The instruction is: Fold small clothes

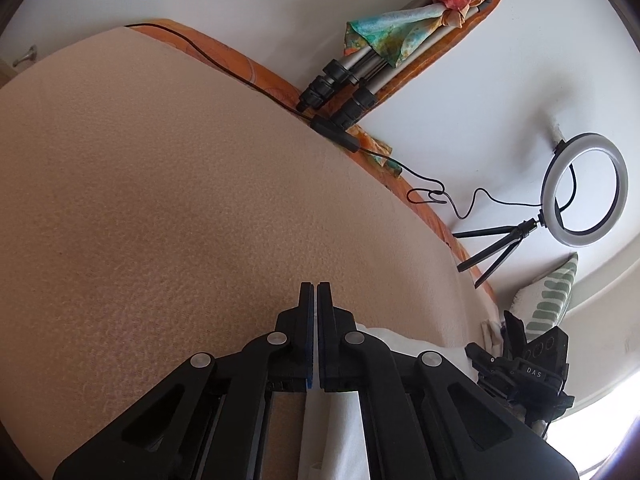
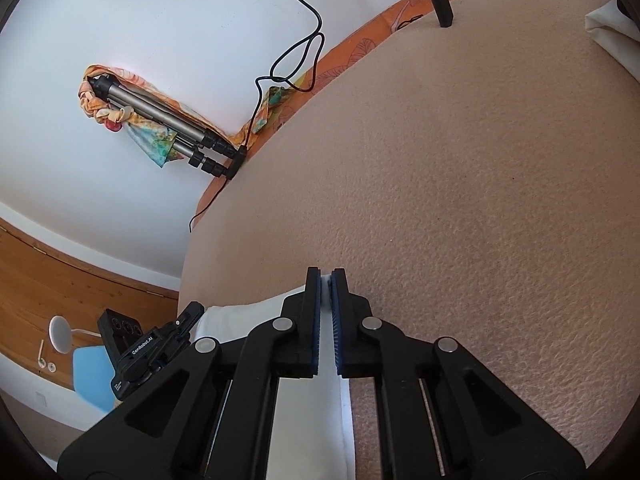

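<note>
Two fisheye views look along black two-finger grippers over a beige textured blanket (image 1: 160, 200) spread on a bed.

In the left wrist view, the left gripper (image 1: 317, 296) sits low in the middle. Its jaws are pressed almost together, and a white cloth (image 1: 340, 420) runs between them and spills out to the right beneath the arm. Along the blanket's far edge an orange patterned sheet (image 1: 272, 80) shows against a white wall. A folded tripod (image 1: 352, 76) wrapped in a colourful scarf (image 1: 400, 28) leans there, with a black cable (image 1: 460, 200) trailing right to a ring light (image 1: 584, 190) on a small stand. At lower right the right gripper (image 1: 516, 332) appears, beside a green-and-white striped pillow (image 1: 552, 292).

In the right wrist view, the left gripper (image 2: 188, 316) appears at lower left, over a wooden floor (image 2: 60, 276) and a blue chair (image 2: 92, 372). The right gripper's jaws stand nearly closed, pinching the white cloth, which runs from left to centre and down between the fingers. The blanket fills the right side.
</note>
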The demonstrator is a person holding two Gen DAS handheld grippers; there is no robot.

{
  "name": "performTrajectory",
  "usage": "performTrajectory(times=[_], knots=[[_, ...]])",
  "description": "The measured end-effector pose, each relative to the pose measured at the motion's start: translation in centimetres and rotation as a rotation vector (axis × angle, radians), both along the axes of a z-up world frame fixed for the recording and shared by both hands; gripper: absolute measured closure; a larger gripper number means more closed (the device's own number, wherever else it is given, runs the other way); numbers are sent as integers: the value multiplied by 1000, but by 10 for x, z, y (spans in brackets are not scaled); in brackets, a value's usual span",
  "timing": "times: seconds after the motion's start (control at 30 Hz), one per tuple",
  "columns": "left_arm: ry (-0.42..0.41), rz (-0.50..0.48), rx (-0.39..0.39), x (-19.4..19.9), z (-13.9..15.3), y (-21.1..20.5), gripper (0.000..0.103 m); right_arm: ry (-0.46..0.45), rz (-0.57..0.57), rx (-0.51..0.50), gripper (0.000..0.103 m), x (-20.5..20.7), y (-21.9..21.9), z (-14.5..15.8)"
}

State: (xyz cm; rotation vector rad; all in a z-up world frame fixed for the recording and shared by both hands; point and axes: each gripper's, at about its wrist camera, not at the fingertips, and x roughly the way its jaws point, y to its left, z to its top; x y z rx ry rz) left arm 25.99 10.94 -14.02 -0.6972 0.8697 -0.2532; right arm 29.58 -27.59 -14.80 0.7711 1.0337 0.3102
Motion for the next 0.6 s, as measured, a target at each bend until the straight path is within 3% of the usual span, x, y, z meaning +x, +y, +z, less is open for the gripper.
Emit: performTrajectory(times=[0.13,0.23,0.4,0.47,0.6], knots=[[24,1,-68,-2,0,8,102,10,-25,-102,97,0,-3,8],[70,-12,-115,-2,-5,9,95,-38,-11,-149,97,-3,-1,27],[120,-35,-139,3,-11,0,87,-138,178,-148,97,-14,40,62],[123,-43,-131,4,-11,-5,87,-167,272,-151,97,-22,63,71],[67,-47,-27,2,6,-15,87,-192,421,-218,97,-37,103,71]])
